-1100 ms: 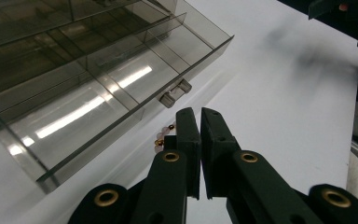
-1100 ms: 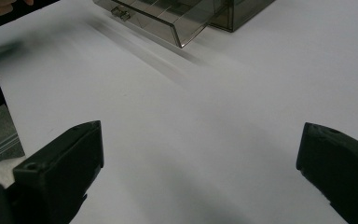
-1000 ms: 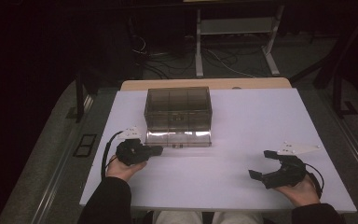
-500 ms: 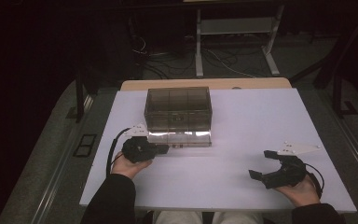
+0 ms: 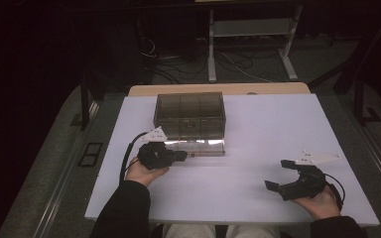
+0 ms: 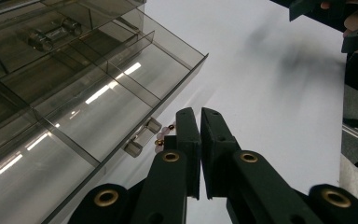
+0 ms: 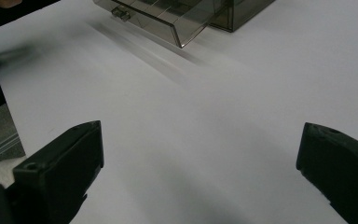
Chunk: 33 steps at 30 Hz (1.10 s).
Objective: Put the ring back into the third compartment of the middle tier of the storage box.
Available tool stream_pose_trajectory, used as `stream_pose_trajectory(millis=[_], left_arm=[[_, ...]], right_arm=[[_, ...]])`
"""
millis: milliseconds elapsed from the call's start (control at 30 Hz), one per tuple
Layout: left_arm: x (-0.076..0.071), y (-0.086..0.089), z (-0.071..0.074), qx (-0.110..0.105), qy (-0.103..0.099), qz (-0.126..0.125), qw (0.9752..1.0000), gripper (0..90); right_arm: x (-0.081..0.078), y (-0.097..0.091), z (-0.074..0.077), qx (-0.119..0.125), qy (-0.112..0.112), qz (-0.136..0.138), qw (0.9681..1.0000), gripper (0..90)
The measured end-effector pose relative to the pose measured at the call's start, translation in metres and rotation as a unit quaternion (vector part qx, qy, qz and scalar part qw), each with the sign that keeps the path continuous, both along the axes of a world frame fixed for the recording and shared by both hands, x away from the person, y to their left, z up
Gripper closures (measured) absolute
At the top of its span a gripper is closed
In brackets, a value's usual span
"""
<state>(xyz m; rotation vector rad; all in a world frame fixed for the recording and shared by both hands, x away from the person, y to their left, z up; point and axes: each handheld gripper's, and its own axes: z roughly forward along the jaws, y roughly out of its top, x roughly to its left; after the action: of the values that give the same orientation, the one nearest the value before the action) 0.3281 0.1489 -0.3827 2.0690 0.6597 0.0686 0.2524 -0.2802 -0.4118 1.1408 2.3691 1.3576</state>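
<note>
Table [image 5: 258,129]: white board, the largest surface in the high view, with a person seated at its 6 o'clock edge.

Box [image 5: 188,111]: smoky clear plastic, divided into compartments, standing toward 11 o'clock from the table's centre.

Drawer [image 5: 198,146]: bottom drawer of the box, drawn out toward 6 o'clock. Its partitioned floor looks bare in the left gripper view [image 6: 98,116].

Right gripper [image 5: 277,173]: held at 4 o'clock, well apart from the box, jaws spread wide with nothing between them. Bare table lies in the gap in the right gripper view [image 7: 200,137].

Left gripper [image 5: 183,155]: at 8 o'clock, tips just beside the drawer front. Its jaws are closed, pads nearly together [image 6: 199,114].

Handle [image 6: 142,137]: small clear bar on the drawer front, at about 9 o'clock from the left jaw tips and not between them.

Beads [image 6: 161,140]: a few gold and pink beads between handle and left jaw tip. Whether their string is pinched in the closed jaws cannot be told.

Risks, as judged from this layout:
- If the beads are held by a thin string, a light pinch could let them slide out and drop on the table short of the drawer.
- A hanging strand could catch on the handle or the drawer's front wall as it is lifted over.
- The box is light and unbraced, since the right gripper is far off. A nudge from the left gripper could push the drawer shut or skid the box toward 12 o'clock.
</note>
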Motion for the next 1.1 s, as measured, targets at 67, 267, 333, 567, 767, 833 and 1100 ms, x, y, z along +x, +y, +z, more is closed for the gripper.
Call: stream_pose_trajectory(millis=[67, 267, 333, 567, 767, 833, 1100], left_arm=[[0.001, -0.001, 0.001, 0.001, 0.0, -0.001, 1.0, 85.9], [0.003, -0.007, 0.005, 0.0, -0.004, -0.005, 1.0, 85.9], [0.005, -0.009, 0.006, 0.004, -0.004, -0.01, 0.9999, 85.9], [0.009, -0.018, 0.01, 0.006, -0.007, -0.016, 0.9998, 85.9], [0.014, -0.024, 0.014, 0.008, -0.01, -0.019, 0.9997, 85.9], [0.015, -0.026, 0.015, 0.008, -0.011, -0.02, 0.9997, 85.9], [0.018, -0.035, 0.02, -0.001, -0.014, -0.026, 0.9996, 85.9]], right_arm=[[0.0, 0.0, 0.0, 0.0, 0.0, 0.0, 1.0, 0.0], [0.0, 0.0, 0.0, -0.001, 0.0, 0.0, 1.0, 0.0], [0.0, 0.0, 0.0, -0.001, 0.001, 0.001, 1.0, 0.0], [0.0, 0.0, 0.0, 0.0, 0.0, 0.0, 1.0, 0.0], [0.0, 0.0, 0.0, 0.0, 0.0, 0.0, 1.0, 0.0], [0.0, 0.0, 0.0, 0.0, 0.0, -0.001, 1.0, 0.0], [0.0, 0.0, 0.0, 0.0, 0.0, -0.001, 1.0, 0.0]])
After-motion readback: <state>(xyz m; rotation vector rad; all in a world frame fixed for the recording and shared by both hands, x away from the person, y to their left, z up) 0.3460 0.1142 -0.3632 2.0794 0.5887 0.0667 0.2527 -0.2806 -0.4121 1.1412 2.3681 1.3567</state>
